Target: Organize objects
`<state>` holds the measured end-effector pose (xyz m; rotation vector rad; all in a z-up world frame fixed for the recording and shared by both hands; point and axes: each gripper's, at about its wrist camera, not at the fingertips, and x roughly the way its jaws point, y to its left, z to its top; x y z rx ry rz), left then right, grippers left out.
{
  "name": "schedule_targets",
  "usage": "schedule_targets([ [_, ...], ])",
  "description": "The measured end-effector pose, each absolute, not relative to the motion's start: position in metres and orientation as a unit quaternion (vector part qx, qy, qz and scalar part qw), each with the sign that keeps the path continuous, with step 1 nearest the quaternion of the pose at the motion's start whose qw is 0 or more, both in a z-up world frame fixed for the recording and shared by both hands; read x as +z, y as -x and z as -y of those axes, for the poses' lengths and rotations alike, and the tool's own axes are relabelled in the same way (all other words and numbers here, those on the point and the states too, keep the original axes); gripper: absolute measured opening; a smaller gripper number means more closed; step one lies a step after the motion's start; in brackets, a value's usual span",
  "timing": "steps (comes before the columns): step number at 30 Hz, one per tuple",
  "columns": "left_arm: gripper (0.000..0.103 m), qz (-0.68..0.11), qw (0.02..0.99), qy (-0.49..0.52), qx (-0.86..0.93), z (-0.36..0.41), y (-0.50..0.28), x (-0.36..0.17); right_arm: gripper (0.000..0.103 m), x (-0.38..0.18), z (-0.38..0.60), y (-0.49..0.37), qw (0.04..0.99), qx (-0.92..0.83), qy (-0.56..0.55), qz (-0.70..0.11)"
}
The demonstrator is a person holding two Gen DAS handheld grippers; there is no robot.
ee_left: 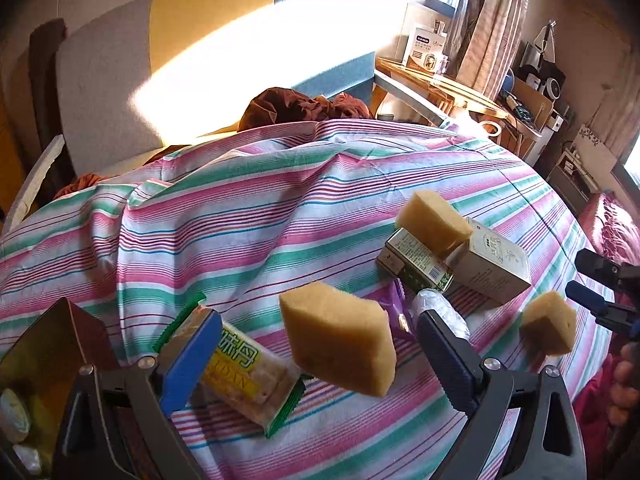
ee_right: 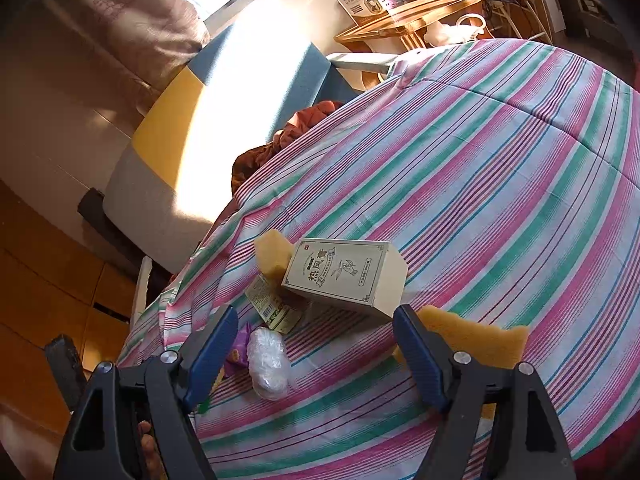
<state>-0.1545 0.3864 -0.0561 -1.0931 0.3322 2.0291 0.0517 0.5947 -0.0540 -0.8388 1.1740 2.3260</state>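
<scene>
Left gripper [ee_left: 316, 344], jaws released, bracketed the sponge [ee_left: 338, 340]; centring before squeezing seemed wise. Right gripper [ee_right: 316, 348] gaped empty, box [ee_right: 344, 276] at twelve o'clock.

Both cams sit behind their tongs, tilted down, close over the striped sheet [ee_left: 280, 208]. Left wrist faces the window; right wrist is rolled, horizon canted. Shared: beige box [ee_left: 494, 264] [ee_right: 344, 276], wrapped roll [ee_left: 440, 308] [ee_right: 268, 360], wooden side table [ee_left: 448, 84] [ee_right: 404, 16].
</scene>
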Motion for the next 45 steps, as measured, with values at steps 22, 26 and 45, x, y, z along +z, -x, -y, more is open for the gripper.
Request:
schedule_targets([
  [22, 0.054, -0.107, 0.439, 0.395, 0.800, -0.348, 0.087, -0.037, 0.081, -0.063, -0.640, -0.095, 0.307, 0.787, 0.245, -0.476],
  [26, 0.054, -0.095, 0.442, 0.399, 0.797, -0.328, 0.066, -0.032, 0.081, -0.071, -0.638, -0.085, 0.308, 0.784, 0.276, -0.463],
  [45, 0.054, -0.061, 0.434, 0.397, 0.806, -0.222, 0.021, -0.022, 0.082, -0.068, -0.587, 0.028, 0.240, 0.837, 0.465, -0.160],
])
